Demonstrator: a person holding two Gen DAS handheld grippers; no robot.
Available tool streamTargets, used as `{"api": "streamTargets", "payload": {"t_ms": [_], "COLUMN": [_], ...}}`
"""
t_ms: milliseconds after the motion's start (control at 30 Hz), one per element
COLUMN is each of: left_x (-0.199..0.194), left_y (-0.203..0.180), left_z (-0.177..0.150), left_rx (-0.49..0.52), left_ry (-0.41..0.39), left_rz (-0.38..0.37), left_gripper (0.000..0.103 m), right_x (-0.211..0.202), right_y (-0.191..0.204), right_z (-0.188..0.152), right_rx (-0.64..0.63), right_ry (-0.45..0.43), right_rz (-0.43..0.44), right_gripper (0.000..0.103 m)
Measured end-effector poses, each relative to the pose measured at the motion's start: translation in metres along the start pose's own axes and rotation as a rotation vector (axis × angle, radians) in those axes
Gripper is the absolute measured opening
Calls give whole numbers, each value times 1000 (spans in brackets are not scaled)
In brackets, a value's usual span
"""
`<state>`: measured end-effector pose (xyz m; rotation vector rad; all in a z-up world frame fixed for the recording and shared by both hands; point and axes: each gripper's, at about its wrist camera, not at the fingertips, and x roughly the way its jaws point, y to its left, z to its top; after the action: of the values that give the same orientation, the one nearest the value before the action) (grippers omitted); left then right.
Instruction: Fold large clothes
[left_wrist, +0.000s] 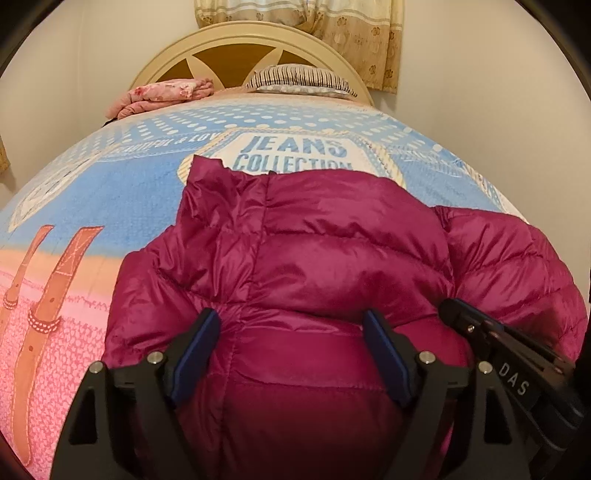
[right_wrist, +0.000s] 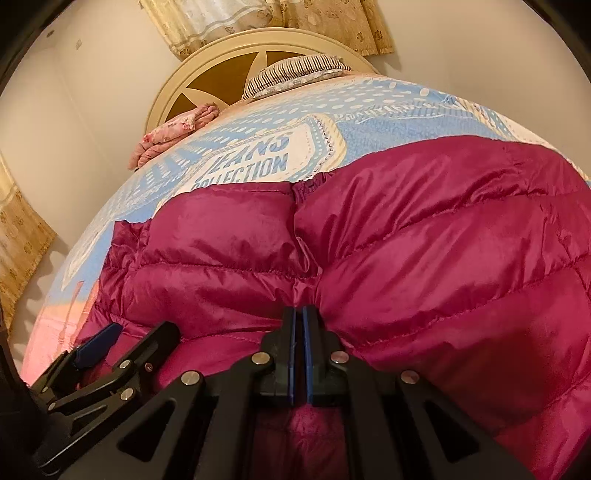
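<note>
A magenta quilted puffer jacket (left_wrist: 317, 251) lies bunched on the bed, its far edge reaching the "JEANS COLLECTION" print. My left gripper (left_wrist: 291, 332) is open, its blue-padded jaws wide apart with jacket fabric bulging between them. In the right wrist view the jacket (right_wrist: 424, 240) fills the middle and right. My right gripper (right_wrist: 300, 325) has its jaws closed together over a fold of the jacket; whether fabric is pinched between the pads is hidden. The right gripper also shows at the right in the left wrist view (left_wrist: 465, 317), and the left gripper shows at the lower left (right_wrist: 99, 339).
The bed cover (left_wrist: 110, 192) is blue and pink with belt prints. A folded pink blanket (left_wrist: 162, 96) and a striped pillow (left_wrist: 299, 79) lie at the cream headboard (left_wrist: 236, 40). Curtains (left_wrist: 332, 29) hang behind; walls stand on both sides.
</note>
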<state>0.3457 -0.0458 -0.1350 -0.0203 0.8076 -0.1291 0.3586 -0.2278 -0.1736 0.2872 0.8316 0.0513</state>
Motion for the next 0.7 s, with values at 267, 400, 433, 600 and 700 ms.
{"api": "streamTargets", "payload": {"t_ms": [267, 400, 433, 600, 700], "left_x": [-40, -77, -84, -87, -75], "left_y": [19, 62, 77, 114, 114], "left_z": [-8, -25, -35, -68, -85], "left_rx": [-48, -181, -233, -423, -554], "left_ry": [-16, -86, -96, -100, -91], "left_rz": [-8, 25, 36, -59, -246], "left_gripper": [83, 88, 89, 90, 93], "right_x": [1, 1, 1, 0, 1], "right_y": [3, 2, 2, 2, 1], "right_z": [0, -1, 0, -1, 0], "right_rx": [-13, -5, -3, -3, -1], "right_ry": [-5, -6, -6, -8, -7], "right_rz": [-21, -12, -10, -8, -5], "right_gripper": [2, 2, 2, 2, 2]}}
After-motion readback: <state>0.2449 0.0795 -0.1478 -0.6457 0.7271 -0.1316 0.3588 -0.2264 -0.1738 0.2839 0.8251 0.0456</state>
